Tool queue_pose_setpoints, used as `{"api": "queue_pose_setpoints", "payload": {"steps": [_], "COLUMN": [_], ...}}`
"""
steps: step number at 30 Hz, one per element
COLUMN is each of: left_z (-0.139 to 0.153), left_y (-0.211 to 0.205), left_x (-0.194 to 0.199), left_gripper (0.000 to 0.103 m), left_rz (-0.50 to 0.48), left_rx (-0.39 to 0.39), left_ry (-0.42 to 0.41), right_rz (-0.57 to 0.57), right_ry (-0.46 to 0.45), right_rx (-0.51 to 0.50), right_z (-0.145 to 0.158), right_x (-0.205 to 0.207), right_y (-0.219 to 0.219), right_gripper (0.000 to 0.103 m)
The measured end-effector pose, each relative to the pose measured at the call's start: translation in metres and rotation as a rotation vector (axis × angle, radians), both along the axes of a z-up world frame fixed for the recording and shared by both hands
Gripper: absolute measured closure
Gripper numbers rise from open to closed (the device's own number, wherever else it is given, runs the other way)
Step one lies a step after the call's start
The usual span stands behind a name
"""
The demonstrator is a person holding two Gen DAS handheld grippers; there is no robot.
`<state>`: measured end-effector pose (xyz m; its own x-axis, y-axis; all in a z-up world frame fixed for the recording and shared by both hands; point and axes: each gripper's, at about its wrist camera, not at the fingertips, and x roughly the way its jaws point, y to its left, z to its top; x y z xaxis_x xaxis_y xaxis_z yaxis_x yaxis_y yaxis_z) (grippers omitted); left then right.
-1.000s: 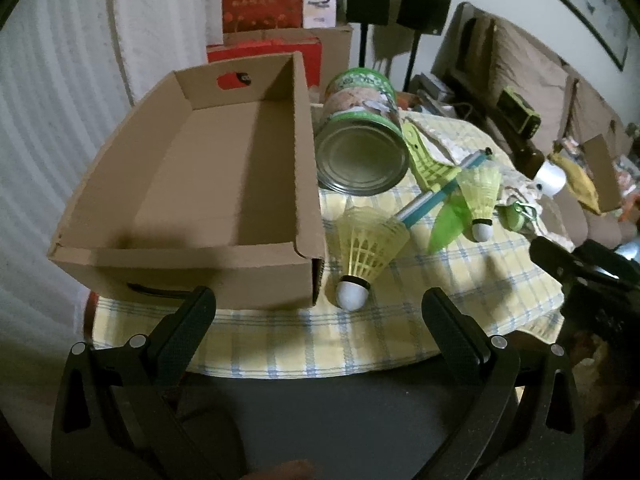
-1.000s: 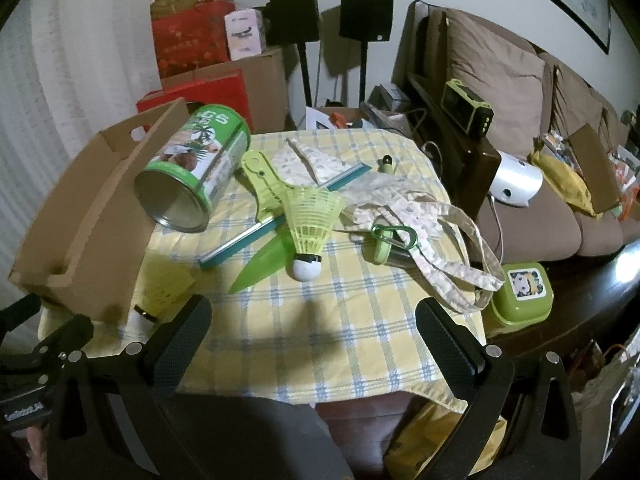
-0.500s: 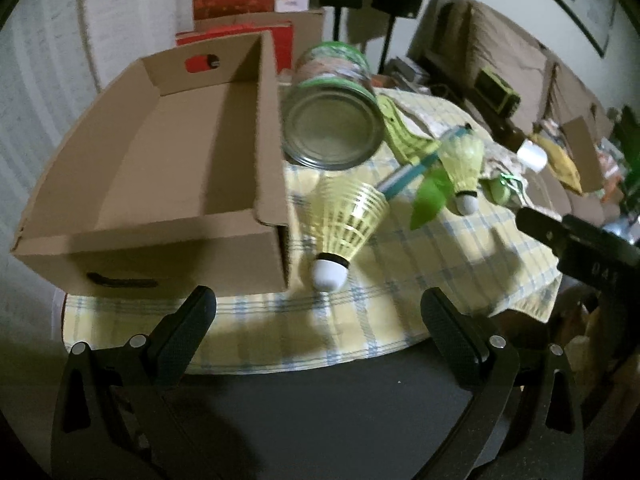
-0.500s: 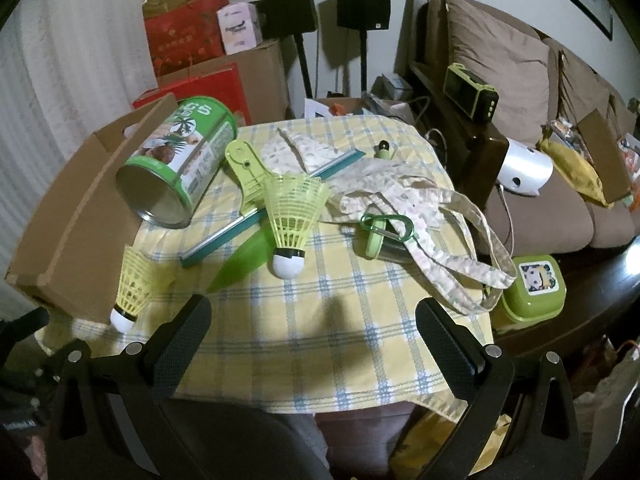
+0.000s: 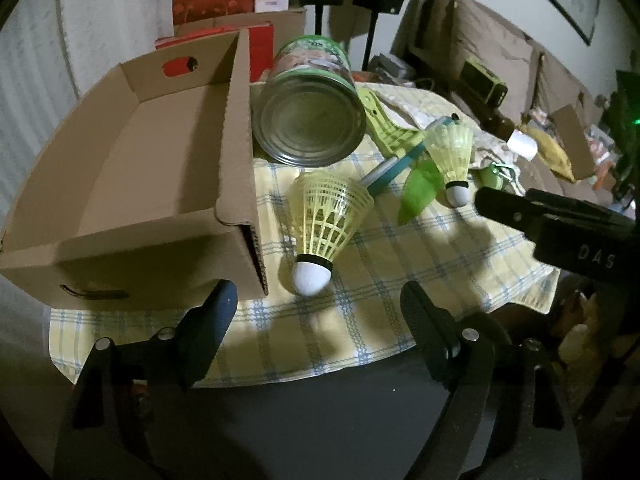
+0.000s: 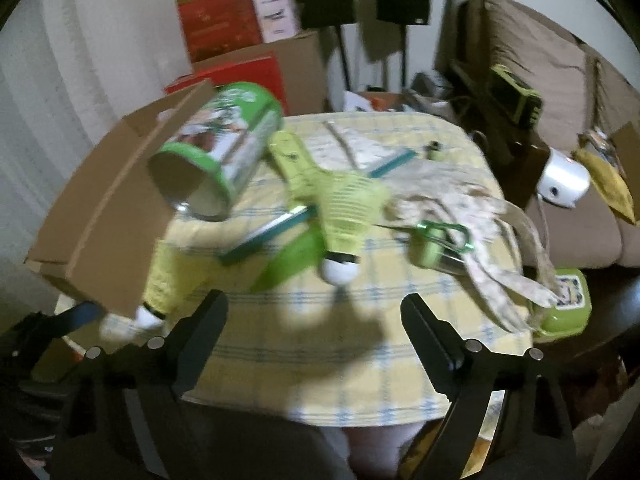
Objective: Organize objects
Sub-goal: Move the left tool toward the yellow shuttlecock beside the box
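Holding my left gripper (image 5: 316, 312) open and empty before the near shuttlecock (image 5: 324, 216), I judge it light, its skirt crushable; the white cork (image 5: 311, 277) seems firmer to grip.

left wrist: near table edge, facing box (image 5: 132, 168) | right wrist: blurred, perhaps farther | shared: can (image 5: 310, 120)

The only legible lettering is "DAS", in pale capitals on the black right gripper (image 5: 576, 236), seen to the right of the cardboard box (image 5: 132, 184). Print on the green can (image 5: 312, 108) just beside that box is too blurred to read.
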<state>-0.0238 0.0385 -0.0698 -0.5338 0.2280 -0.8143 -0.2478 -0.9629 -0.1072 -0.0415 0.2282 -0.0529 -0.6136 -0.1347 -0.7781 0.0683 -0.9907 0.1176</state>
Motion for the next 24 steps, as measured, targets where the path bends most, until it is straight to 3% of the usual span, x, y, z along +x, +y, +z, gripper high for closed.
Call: {"api": "queue_pose_setpoints", "payload": {"steps": [8,10,11,12,19,24], "left_z": [-0.002,-0.004,-0.005,-0.006,-0.003,-0.003], "left_y": [0.008,0.013,0.016,0.021,0.040,0.038], "left_x": [-0.004,-0.005,-0.005,-0.004,0.002,-0.020], "left_gripper": [0.025,0.036,0.046,0.047,0.046,0.042], "left_rz": [-0.037,-0.051,-0.061,-0.073,-0.128,-0.071], "left_rx": [-0.013,-0.025,-0.033,-0.046,-0.041,-0.044], "left_ry": [0.002,-0.003,-0.006,-0.011,-0.013,-0.019], "right_rz": [-0.005,-0.016,-0.023,-0.030,-0.074,-0.086], "right_ry": [-0.024,-0.031,-0.033,-0.035,-0.026,-0.033], "right_rx": [0.041,0.031,0.026,0.022,-0.021,-0.031], "right_z": [-0.002,-0.003,-0.004,-0.004,0.000,-0.002], "right_x": [-0.011,-0.009,-0.008,-0.006,0.006,0.009], "right_y": [-0.008,-0.002,0.002,0.006,0.028,0.032], "right_gripper": [0.017,0.017,0.017,0.017,0.017,0.017]}}
